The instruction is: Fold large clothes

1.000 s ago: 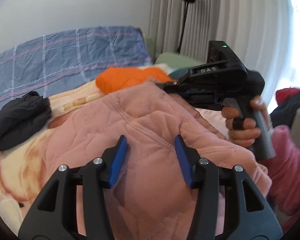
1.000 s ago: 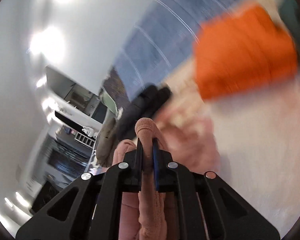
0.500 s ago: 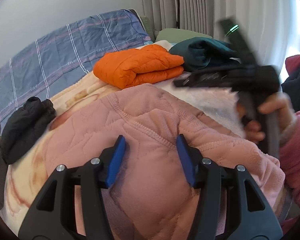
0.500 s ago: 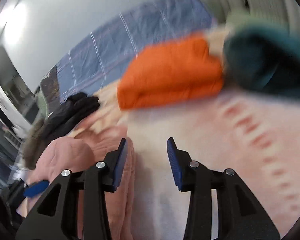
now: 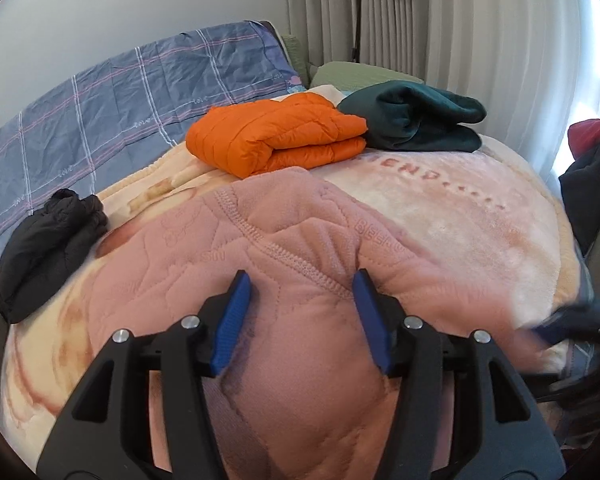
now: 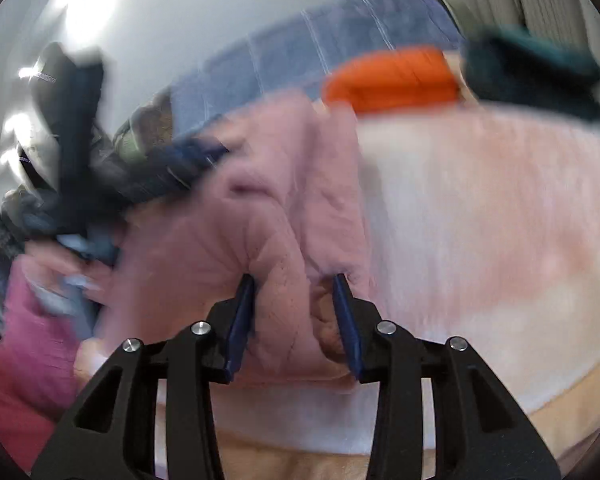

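A pink quilted garment [image 5: 280,220] lies bunched on the blanket-covered bed [image 5: 460,208]. My left gripper [image 5: 302,276] is open low over its stitched seam, blue pads apart, fabric bulging between them. In the right wrist view the same garment [image 6: 284,184] is blurred. My right gripper [image 6: 294,278] stands open at its near edge, with a thick fold between the pads; I cannot see them squeezing it. The right gripper [image 5: 572,320] shows as a dark blur at the garment's right edge. The left gripper [image 6: 192,156] is a blur at the left.
A folded orange jacket [image 5: 276,136] and a folded dark green garment [image 5: 416,120] lie at the far side. A black garment [image 5: 48,236] sits at the left, by a blue plaid sheet [image 5: 120,92]. More clothes [image 5: 592,160] are piled at the right. A pink sleeve [image 6: 20,340] shows.
The right gripper let go of the pink fold it held raised, opened, and swung down to the garment's near right edge. The left gripper barely shifted over the seam.
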### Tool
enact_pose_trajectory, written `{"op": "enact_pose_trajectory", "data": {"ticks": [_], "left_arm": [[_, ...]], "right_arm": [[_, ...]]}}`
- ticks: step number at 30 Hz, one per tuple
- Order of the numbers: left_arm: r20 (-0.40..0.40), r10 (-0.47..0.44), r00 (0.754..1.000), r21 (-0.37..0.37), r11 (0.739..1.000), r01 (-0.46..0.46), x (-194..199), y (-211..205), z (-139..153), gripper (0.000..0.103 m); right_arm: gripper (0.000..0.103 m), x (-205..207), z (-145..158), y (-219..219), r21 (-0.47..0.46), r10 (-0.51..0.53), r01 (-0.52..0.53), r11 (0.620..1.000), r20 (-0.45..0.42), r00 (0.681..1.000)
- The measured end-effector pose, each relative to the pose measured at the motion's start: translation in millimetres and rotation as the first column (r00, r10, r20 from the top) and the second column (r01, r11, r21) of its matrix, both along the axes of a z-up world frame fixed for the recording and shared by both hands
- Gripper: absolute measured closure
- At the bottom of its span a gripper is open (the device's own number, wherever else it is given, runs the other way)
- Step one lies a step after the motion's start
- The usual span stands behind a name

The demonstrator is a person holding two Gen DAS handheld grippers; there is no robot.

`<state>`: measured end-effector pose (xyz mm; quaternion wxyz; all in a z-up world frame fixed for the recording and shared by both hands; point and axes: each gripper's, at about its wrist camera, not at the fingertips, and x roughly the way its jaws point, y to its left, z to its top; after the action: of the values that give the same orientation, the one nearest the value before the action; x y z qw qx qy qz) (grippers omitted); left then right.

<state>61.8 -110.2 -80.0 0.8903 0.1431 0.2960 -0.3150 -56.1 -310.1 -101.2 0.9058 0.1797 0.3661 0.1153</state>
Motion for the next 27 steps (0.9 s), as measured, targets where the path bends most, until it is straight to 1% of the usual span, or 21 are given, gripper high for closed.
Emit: {"op": "enact_pose_trajectory", "data": {"ticks": [1,3,7,8,10,11,12,14,15,16,17,18,20,23,25,27], "left_arm": [[0.014,-0.004,1.0,0.012,1.0,0.004,-3.5,-2.2,-1.2,0.048],[0.038,0.005,0.999,0.033,0.999,-0.006,-8.0,-4.3,0.1,0.047],[0.036,0.02,0.999,0.029,0.999,-0.021,-12.4,-8.4,15.5,0.047],[0.042,0.014,0.999,0.031,0.999,-0.015,-16.2,-9.7,19.2,0.047],[0.053,-0.035,0.998,0.031,0.999,0.033,-24.1,-15.8,27.0,0.046],[0.059,-0.069,0.996,0.033,0.997,0.067,-27.8,-20.8,30.3,0.041],[0.065,-0.081,0.995,0.042,0.996,0.078,-29.4,-24.5,31.3,0.038],[0.1,-0.097,0.99,0.125,0.988,0.085,-28.9,-43.0,27.4,0.031],[0.104,-0.095,0.99,0.164,0.983,0.077,-26.1,-49.4,22.1,0.029],[0.086,-0.091,0.992,0.213,0.974,0.071,-17.2,-60.0,11.3,0.026],[0.052,-0.088,0.995,0.227,0.971,0.074,-8.8,-64.8,3.3,0.024],[-0.003,-0.067,0.998,0.23,0.971,0.066,5.3,-70.4,-6.3,0.023],[-0.047,-0.052,0.998,0.244,0.968,0.062,17.6,-77.6,-17.0,0.021],[-0.029,-0.051,0.998,0.273,0.96,0.057,15.8,-82.6,-21.0,0.021],[-0.023,-0.055,0.998,0.256,0.965,0.059,14.0,-78.1,-19.7,0.021],[-0.026,-0.056,0.998,0.232,0.971,0.061,13.5,-72.6,-17.4,0.021]], "right_arm": [[0.062,-2.6,-0.7,-1.4,0.021,-0.015,0.015,1.0,0.005,1.0],[0.062,-4.3,8.3,-0.1,0.01,-0.025,0.025,1.0,-0.001,1.0],[0.059,-4.4,10.7,2.4,-0.017,-0.038,0.038,0.999,-0.016,0.999],[0.058,-9.4,7.0,3.5,-0.007,-0.045,0.045,0.999,-0.019,0.999],[0.057,-11.3,2.8,1.0,0.026,-0.062,0.062,0.998,-0.021,0.998],[0.057,-13.6,1.3,2.2,0.027,-0.063,0.063,0.998,-0.018,0.998],[0.057,-15.6,-2.5,3.0,0.024,-0.063,0.063,0.998,-0.015,0.998],[0.057,-15.6,-2.7,4.4,0.017,-0.06,0.06,0.998,-0.011,0.998],[0.056,-16.6,-2.7,4.6,0.017,-0.06,0.06,0.998,-0.012,0.998],[0.056,-16.9,-3.6,4.4,0.011,-0.06,0.06,0.998,-0.013,0.998],[0.057,-16.5,-4.4,5.7,-0.009,-0.061,0.061,0.998,-0.013,0.998],[0.057,-15.0,-5.4,6.2,-0.023,-0.065,0.064,0.998,-0.01,0.998],[0.057,-12.6,-8.0,6.4,-0.034,-0.076,0.075,0.997,-0.006,0.997],[0.056,-15.1,-6.7,4.4,-0.027,-0.071,0.071,0.997,0.007,0.997],[0.057,-19.1,-2.1,2.9,-0.023,-0.062,0.063,0.998,0.018,0.998],[0.057,-22.8,8.8,0.6,-0.014,-0.07,0.07,0.997,0.028,0.997]]}}
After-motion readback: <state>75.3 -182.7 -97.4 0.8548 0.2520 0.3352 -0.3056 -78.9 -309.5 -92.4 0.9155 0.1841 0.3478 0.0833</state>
